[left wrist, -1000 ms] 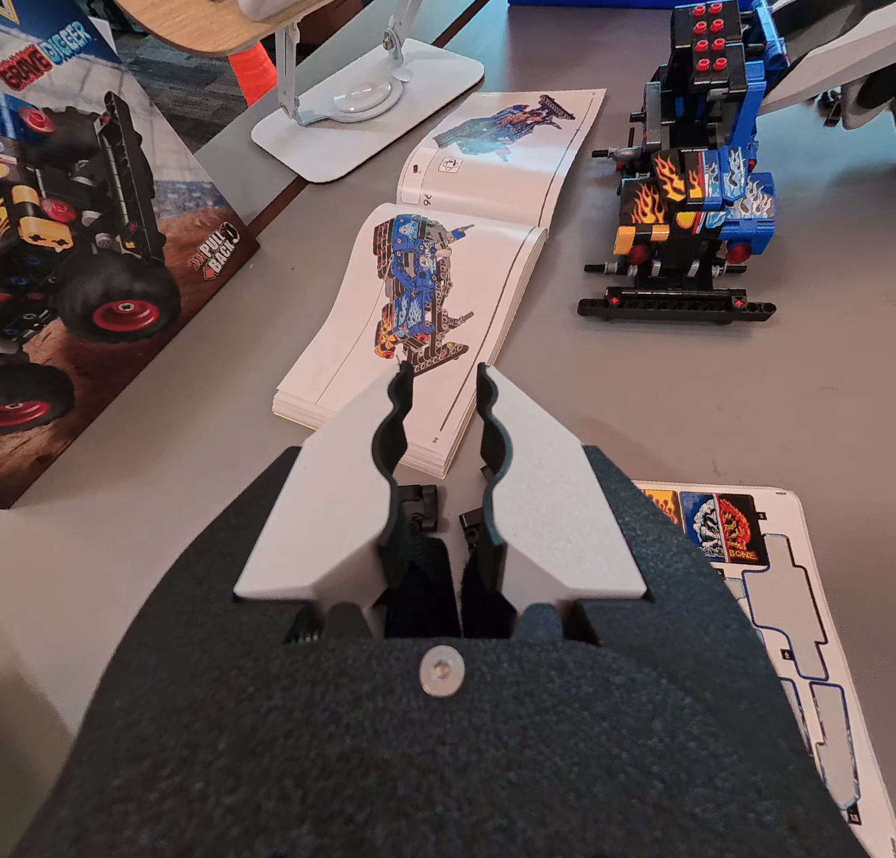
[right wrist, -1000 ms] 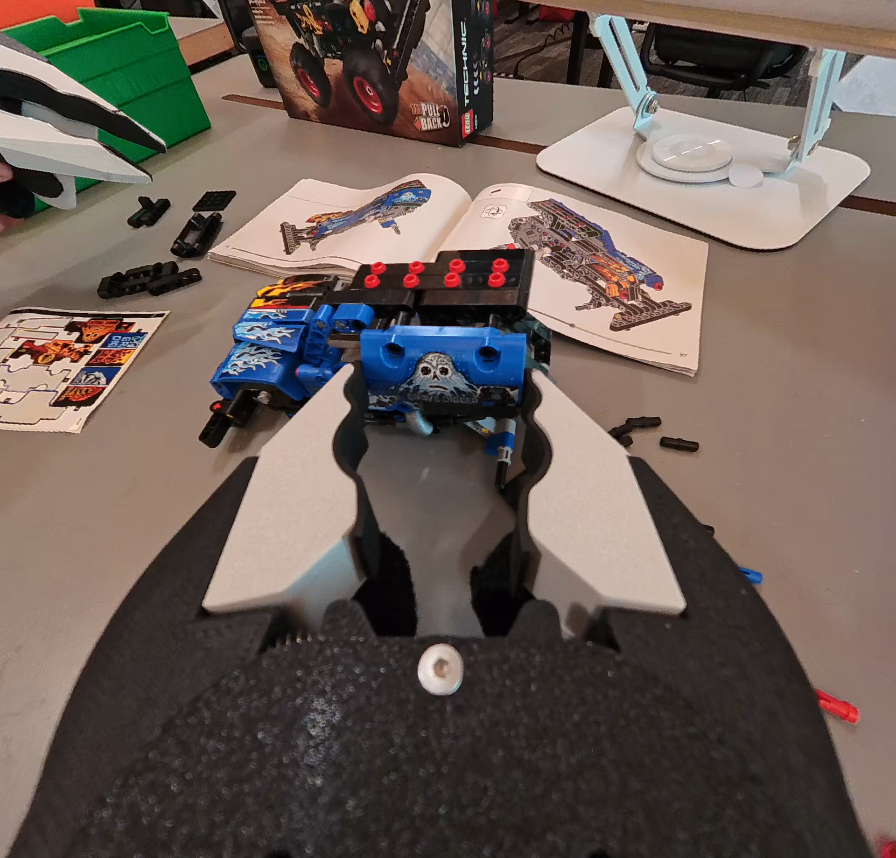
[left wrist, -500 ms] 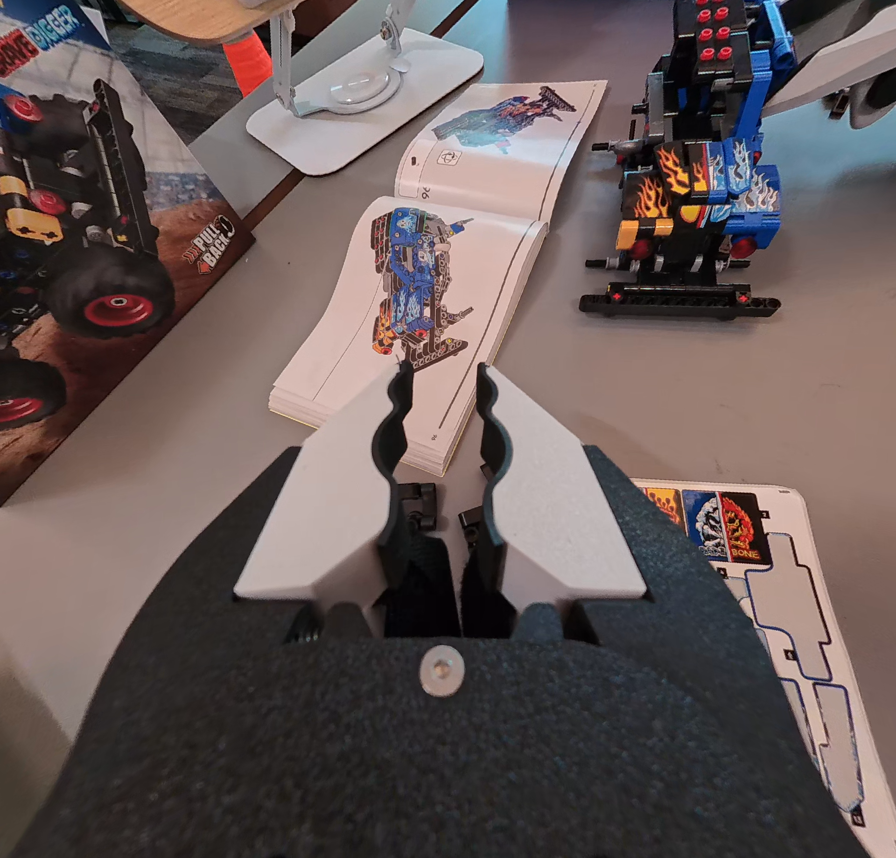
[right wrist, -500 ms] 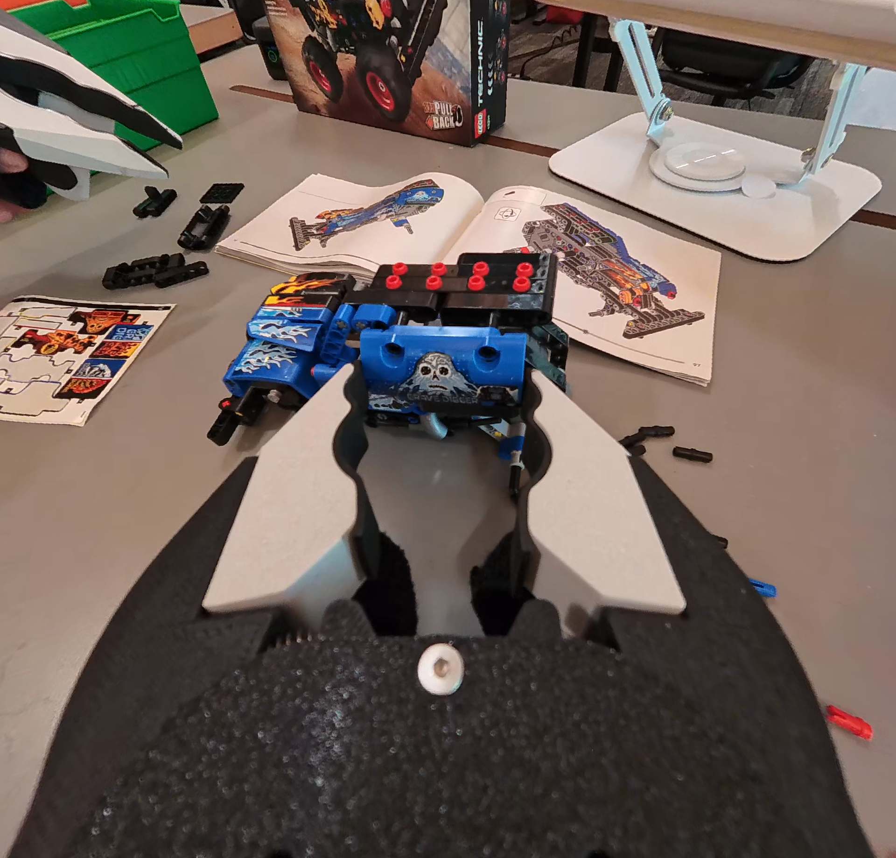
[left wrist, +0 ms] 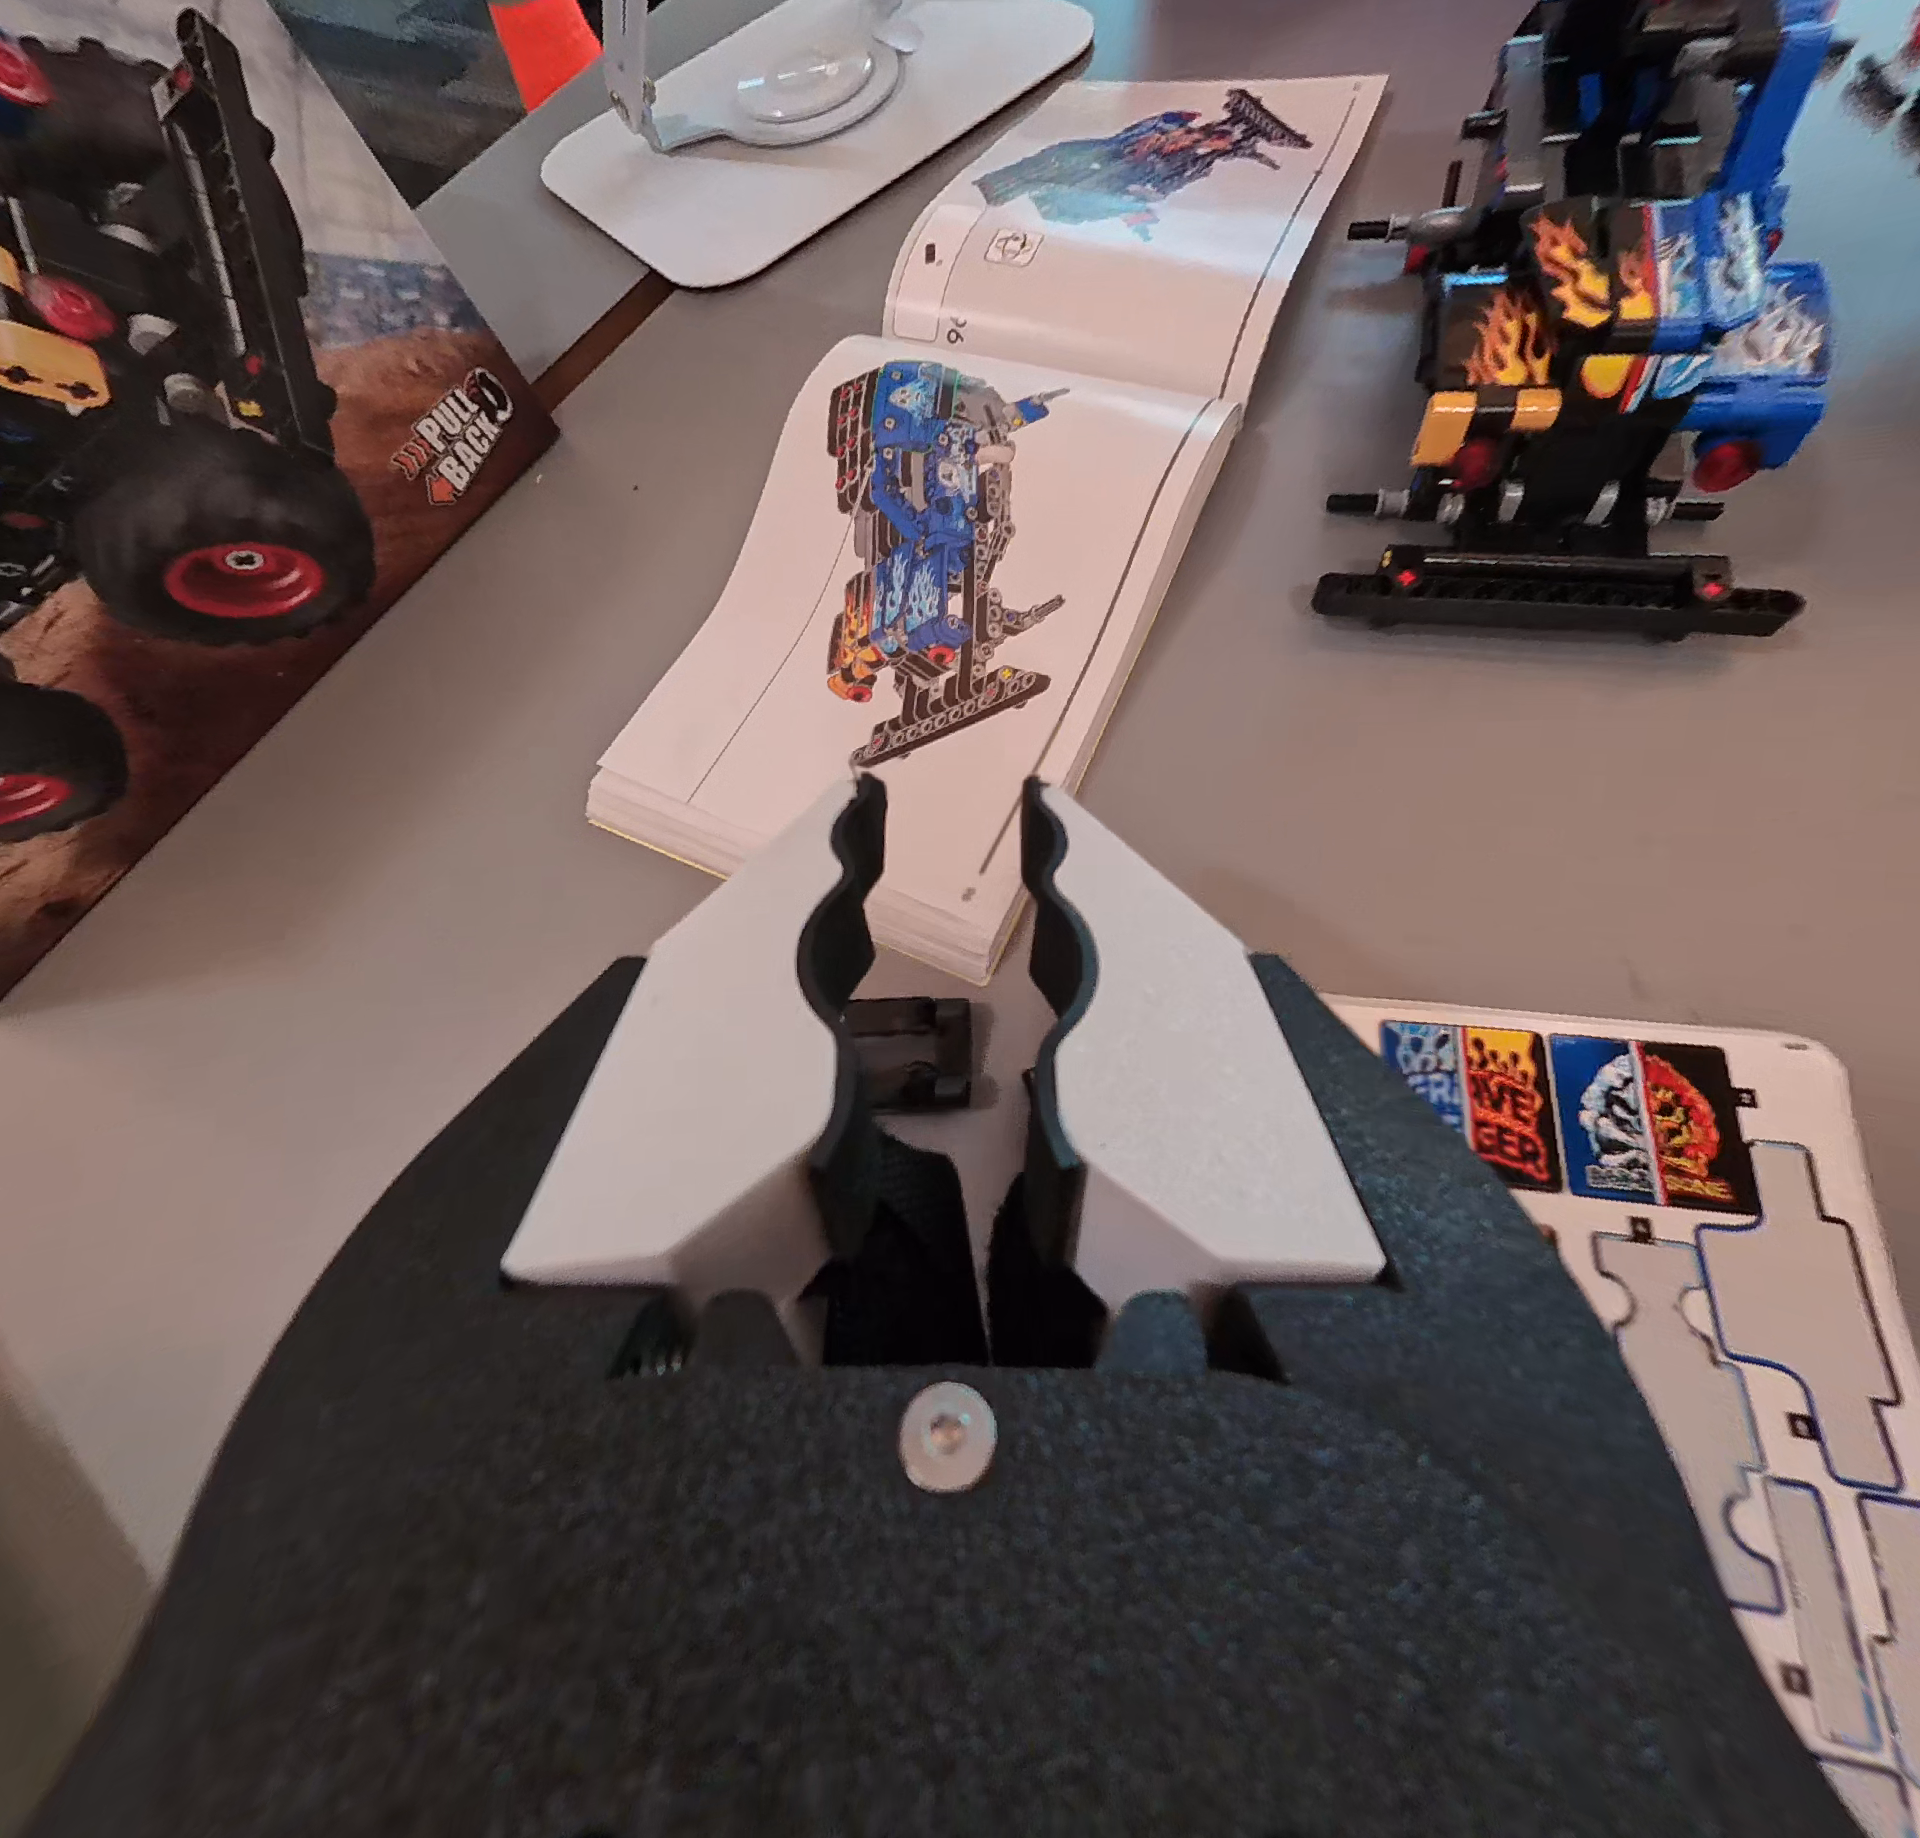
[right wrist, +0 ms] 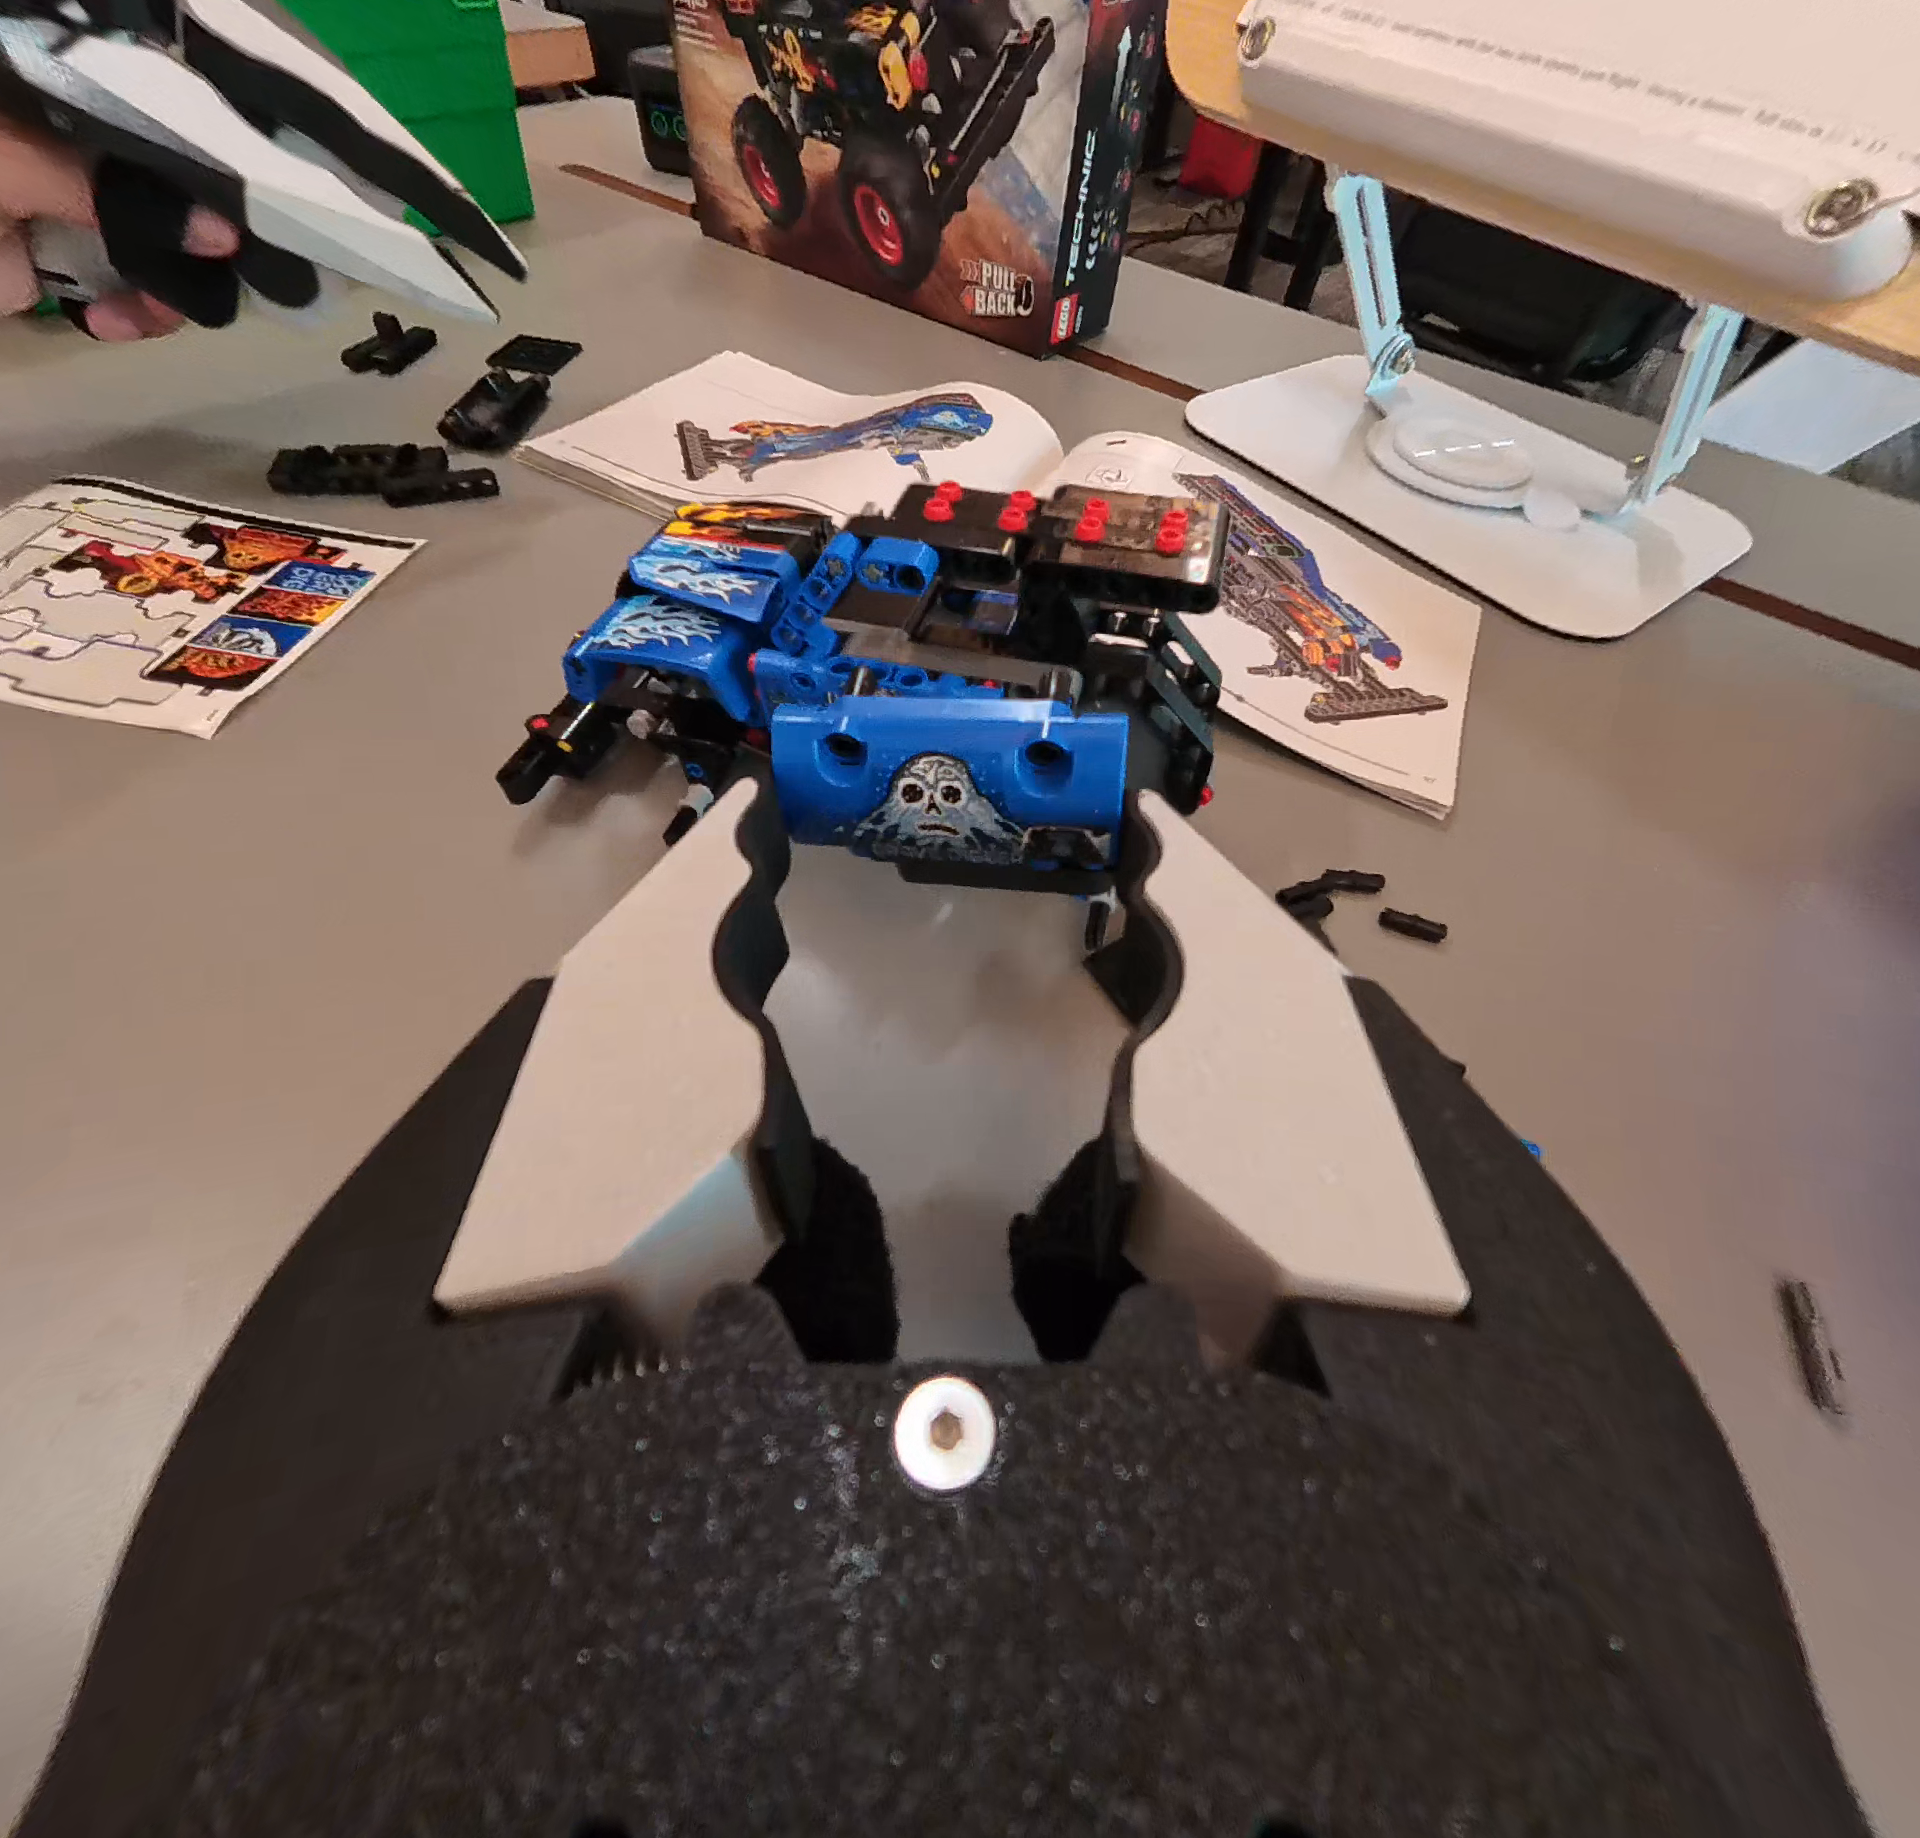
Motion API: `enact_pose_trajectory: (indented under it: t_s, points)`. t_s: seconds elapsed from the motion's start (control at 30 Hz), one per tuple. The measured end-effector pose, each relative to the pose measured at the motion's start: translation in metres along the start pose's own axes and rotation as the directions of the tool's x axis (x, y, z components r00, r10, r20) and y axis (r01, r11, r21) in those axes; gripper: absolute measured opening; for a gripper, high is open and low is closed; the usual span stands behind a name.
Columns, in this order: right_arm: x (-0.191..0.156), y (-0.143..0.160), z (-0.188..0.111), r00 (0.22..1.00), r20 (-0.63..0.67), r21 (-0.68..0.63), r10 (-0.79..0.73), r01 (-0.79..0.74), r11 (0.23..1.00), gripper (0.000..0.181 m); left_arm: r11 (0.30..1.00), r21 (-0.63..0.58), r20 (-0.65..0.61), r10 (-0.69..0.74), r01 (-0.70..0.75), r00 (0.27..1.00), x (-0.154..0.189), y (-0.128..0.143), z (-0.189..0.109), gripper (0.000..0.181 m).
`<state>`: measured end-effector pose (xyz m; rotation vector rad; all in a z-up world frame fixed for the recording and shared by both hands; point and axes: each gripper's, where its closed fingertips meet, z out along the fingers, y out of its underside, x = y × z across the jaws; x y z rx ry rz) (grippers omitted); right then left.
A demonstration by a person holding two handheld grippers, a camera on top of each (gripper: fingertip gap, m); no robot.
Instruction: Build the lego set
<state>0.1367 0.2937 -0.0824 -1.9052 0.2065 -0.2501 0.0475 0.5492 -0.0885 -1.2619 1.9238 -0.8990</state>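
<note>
Right tool (right wrist: 940, 832) jaws wide around blue truck (right wrist: 894, 666) rear on table (right wrist: 312, 905); left tool (left wrist: 951, 801) narrow gap, empty, above black piece (left wrist: 909, 1050)

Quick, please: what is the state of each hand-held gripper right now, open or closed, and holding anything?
Left hand-held gripper: open by a narrow gap, holding nothing; a small black piece lies on the table below.
Right hand-held gripper: open wide, empty, just before the blue truck model.

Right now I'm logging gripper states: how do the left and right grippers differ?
The left gripper has its fingers close together with a narrow gap; the right gripper is spread wide. The left hangs over a small black piece by the instruction booklet; the right flanks the blue truck model. Both hold nothing.
</note>
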Motion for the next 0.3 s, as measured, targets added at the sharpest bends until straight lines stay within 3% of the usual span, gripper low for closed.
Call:
enact_pose_trajectory:
  t_s: [0.13,0.3]
  points:
    - [-0.004,-0.005,0.002,1.000,0.015,0.009,-0.016,0.016,1.000,0.062,0.999,-0.045,0.100,0.026,-0.021,0.995,-0.014,0.011,0.006,0.023]
    - [-0.004,-0.004,0.003,0.999,0.042,0.006,0.013,-0.013,1.000,0.062,0.997,-0.047,0.121,0.061,-0.055,0.991,-0.014,0.012,0.009,0.022]
